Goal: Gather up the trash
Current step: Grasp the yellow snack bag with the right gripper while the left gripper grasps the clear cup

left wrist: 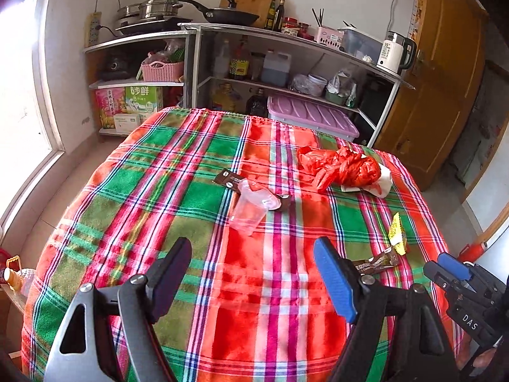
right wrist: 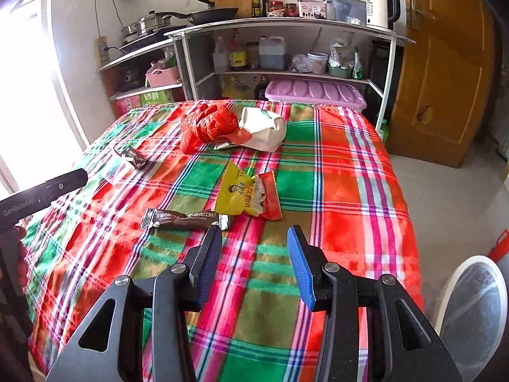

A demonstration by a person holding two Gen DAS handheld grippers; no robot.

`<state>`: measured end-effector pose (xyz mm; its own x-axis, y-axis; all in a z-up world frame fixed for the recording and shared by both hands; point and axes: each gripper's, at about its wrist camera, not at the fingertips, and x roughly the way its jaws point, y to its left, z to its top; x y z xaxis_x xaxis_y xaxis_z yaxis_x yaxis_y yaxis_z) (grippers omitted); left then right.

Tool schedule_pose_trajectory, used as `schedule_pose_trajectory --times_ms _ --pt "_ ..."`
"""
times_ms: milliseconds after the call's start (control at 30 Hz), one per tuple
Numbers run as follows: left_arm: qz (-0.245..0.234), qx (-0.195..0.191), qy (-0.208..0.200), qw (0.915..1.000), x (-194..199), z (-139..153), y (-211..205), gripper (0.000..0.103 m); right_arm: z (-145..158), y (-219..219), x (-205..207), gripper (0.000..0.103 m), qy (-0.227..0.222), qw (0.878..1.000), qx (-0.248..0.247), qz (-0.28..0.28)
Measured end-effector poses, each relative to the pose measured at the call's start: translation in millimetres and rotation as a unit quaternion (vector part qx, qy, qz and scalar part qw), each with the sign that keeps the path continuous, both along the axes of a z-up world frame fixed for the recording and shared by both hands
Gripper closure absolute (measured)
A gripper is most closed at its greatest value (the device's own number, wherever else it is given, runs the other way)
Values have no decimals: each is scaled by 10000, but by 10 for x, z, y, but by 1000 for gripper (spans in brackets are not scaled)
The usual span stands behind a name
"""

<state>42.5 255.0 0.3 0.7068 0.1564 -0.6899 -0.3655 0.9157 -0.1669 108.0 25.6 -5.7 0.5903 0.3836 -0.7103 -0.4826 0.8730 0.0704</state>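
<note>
Trash lies scattered on a table under a plaid cloth [left wrist: 152, 172]. In the left wrist view my left gripper [left wrist: 251, 250] is open and empty. It hangs just short of a tipped clear plastic cup [left wrist: 249, 211], which overlaps a brown sachet [left wrist: 229, 180]. Farther back lie a crumpled red plastic bag [left wrist: 340, 167] and white paper [left wrist: 383, 183]. My right gripper [right wrist: 254, 234] is open and empty too. A second brown coffee sachet [right wrist: 184, 218] lies by its left fingertip. A yellow snack bag [right wrist: 245, 195] lies just beyond, and the red bag [right wrist: 206, 127] sits at the far edge.
A white bin with a clear liner [right wrist: 474, 305] stands on the floor at the table's right. Shelves full of kitchenware [right wrist: 286, 47] and a purple-lidded box [right wrist: 315, 90] lie behind the table. A wooden door [right wrist: 445, 79] is at the right and a bright window at the left.
</note>
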Motion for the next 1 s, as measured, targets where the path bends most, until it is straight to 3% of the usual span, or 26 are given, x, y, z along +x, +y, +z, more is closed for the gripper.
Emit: schedule_pose_trajectory --times_ms 367,533,667,1000 --pt "6 -141 54 9999 148 -139 330 19 -89 340 356 56 44 9999 -131 -52" --pt "-173 -96 142 9997 328 -169 332 18 -137 353 515 55 213 9997 -41 -116" --pt "-225 -74 270 9994 476 -245 325 18 -172 397 589 47 232 9996 -124 -143" --pt "-338 -138 326 9988 623 -360 301 20 -294 406 707 47 428 9984 -276 -243"
